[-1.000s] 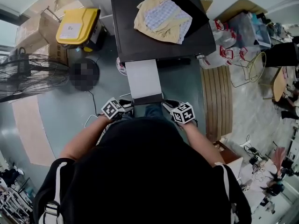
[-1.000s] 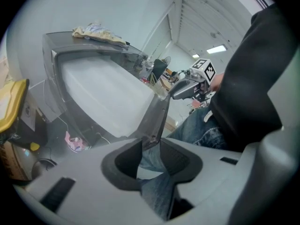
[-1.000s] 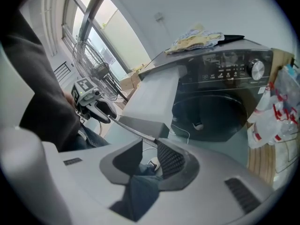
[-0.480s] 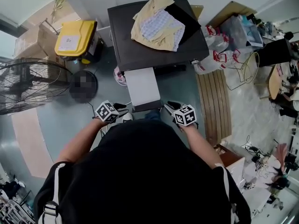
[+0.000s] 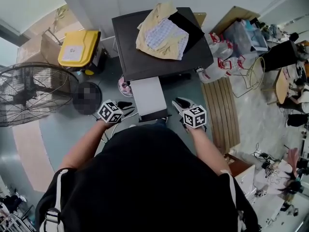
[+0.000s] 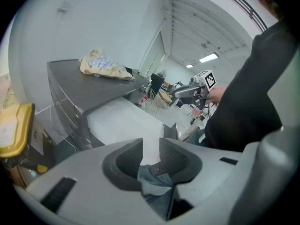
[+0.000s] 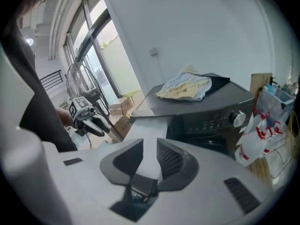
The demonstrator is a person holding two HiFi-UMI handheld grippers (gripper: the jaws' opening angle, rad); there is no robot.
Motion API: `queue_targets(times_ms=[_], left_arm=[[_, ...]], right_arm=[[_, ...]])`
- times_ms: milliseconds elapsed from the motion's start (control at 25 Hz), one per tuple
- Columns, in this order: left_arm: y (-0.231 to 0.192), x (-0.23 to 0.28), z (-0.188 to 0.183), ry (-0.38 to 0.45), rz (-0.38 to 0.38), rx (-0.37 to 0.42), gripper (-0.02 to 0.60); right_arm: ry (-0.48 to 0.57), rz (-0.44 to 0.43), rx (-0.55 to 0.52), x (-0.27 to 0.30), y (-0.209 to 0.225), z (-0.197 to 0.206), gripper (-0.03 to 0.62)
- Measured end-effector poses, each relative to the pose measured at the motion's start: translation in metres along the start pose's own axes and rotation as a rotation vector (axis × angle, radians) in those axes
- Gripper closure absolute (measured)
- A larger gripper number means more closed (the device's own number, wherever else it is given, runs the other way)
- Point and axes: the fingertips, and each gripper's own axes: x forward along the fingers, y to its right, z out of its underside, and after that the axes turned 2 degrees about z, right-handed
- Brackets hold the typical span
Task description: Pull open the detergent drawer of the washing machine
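The left gripper [image 6: 151,146] has its jaws a narrow way apart with nothing in them. The right gripper [image 7: 150,150] is closing its jaws, also on nothing. Both hover clear of the drawer [image 5: 148,94], one at each side of its front end. The drawer stands pulled far out of the washer [image 5: 135,50], perhaps fully, as its rear is hard to see. Clothes [image 5: 161,33] lie on the washer's top. A fan [image 5: 29,93] stands well to the left.

Pale detergent drawer [image 5: 148,95] pulled far out frm dark washing machine [image 5: 129,45].
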Motion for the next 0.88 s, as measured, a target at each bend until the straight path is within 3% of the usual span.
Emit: queue_targets(times_ms=[240,520,880], left_arm=[[-0.014,-0.02,-0.046,0.11,-0.044,0.026,0.468],[-0.012,-0.043,-0.086,0.174,-0.095,0.105,0.468],[0.002,-0.069,-0.11,0.271,-0.128,0.12,0.474]], right_arm=[[0.099,0.0,0.038,-0.01,-0.003,-0.041,0.505],[0.16,-0.006,0.017,-0.028,-0.014,-0.07,0.505],[0.206,0.008,-0.006,-0.045,-0.027,-0.086,0.507]])
